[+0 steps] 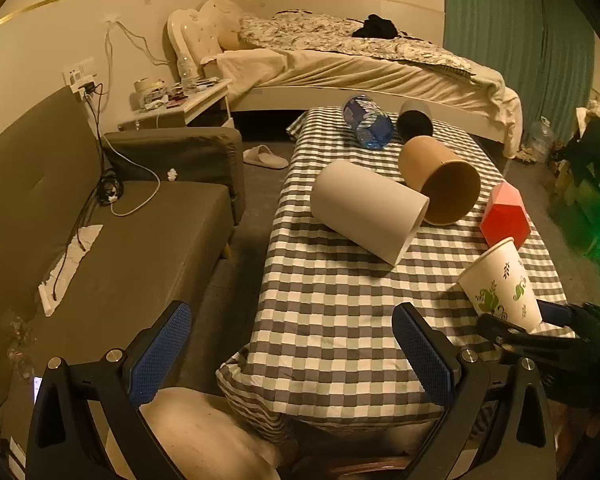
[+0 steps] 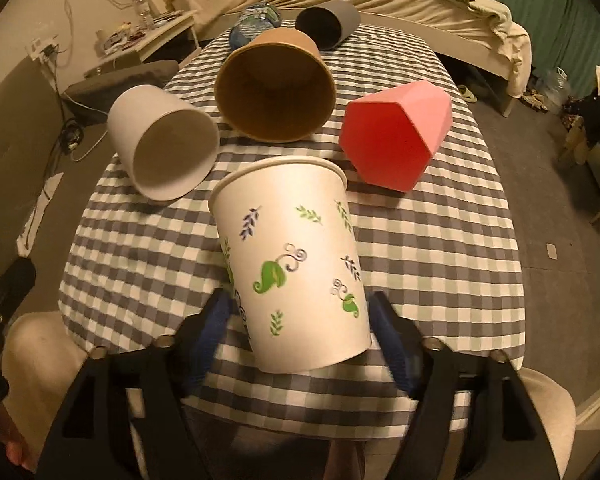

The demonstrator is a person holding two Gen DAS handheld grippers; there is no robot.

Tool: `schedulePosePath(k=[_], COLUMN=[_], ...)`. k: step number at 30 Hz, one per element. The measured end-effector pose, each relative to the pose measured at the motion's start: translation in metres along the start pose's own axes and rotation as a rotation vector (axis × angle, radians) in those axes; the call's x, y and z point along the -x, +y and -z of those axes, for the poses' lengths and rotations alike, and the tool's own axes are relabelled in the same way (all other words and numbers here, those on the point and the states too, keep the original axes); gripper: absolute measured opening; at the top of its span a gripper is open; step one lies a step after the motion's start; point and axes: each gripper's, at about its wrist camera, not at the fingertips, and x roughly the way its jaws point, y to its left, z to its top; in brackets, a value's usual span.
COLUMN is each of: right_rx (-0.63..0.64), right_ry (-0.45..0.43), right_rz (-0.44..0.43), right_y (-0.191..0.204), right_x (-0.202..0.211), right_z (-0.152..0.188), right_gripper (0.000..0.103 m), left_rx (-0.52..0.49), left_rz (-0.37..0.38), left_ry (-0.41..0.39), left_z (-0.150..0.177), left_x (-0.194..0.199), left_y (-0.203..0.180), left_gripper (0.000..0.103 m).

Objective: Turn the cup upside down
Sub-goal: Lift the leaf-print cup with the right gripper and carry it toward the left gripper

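Fingers (image 2: 387,344) of the right tool (image 2: 300,320) clamp the base end of the paper cup (image 2: 296,264), low in the middle of the right wrist frame. The cup is tilted, its rim pointing away toward the other things on the counter (image 2: 439,248); whether it touches the checked cloth cannot be told. In the left wrist frame the same cup (image 1: 503,284) sits at the lower right, held by the right tool (image 1: 535,328) at its base.

The left tool (image 1: 292,344) hangs at the bottom of its frame with its blue pads well apart and nothing between them, over the near edge of the counter.

Just beyond the cup's rim lie three containers on their sides: a white cup (image 2: 164,144) at the left, a brown cup (image 2: 276,88) in the middle and a pink faceted cup (image 2: 395,136) at the right. The white and brown ones open toward the right wrist camera and show nothing inside. Further up the frame lie a dark grey cup (image 2: 327,24), likewise showing nothing inside, and a blue water bottle (image 2: 256,20). A bed (image 1: 339,64) fills the top of the left wrist frame and a sofa (image 1: 100,220) its left.
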Motion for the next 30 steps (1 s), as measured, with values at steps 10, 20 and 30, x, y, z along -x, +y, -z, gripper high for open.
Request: schedulePosePath(k=[10, 20, 30], right_rx=[-0.027, -0.145, -0.274], right_ry=[-0.205, -0.292, -0.255], right_rz=[-0.045, 0.120, 0.089], right_y=[-0.040, -0.121, -0.175], right_x=[0.084, 0.090, 0.065], right_z=[0.005, 0.018, 0.034], right_gripper=[0.091, 0.091, 0.091], left_rx=[0.050, 0.033, -0.024], left_rz=[0.041, 0.156, 0.184], left_ry=[-0.008, 0.061, 0.131], left_z=[-0.009, 0.005, 0.019], left_x=[0.011, 0.007, -0.024], left_y=[-0.030, -0.111, -0.172], left_gripper=[0.103, 0.103, 0.103])
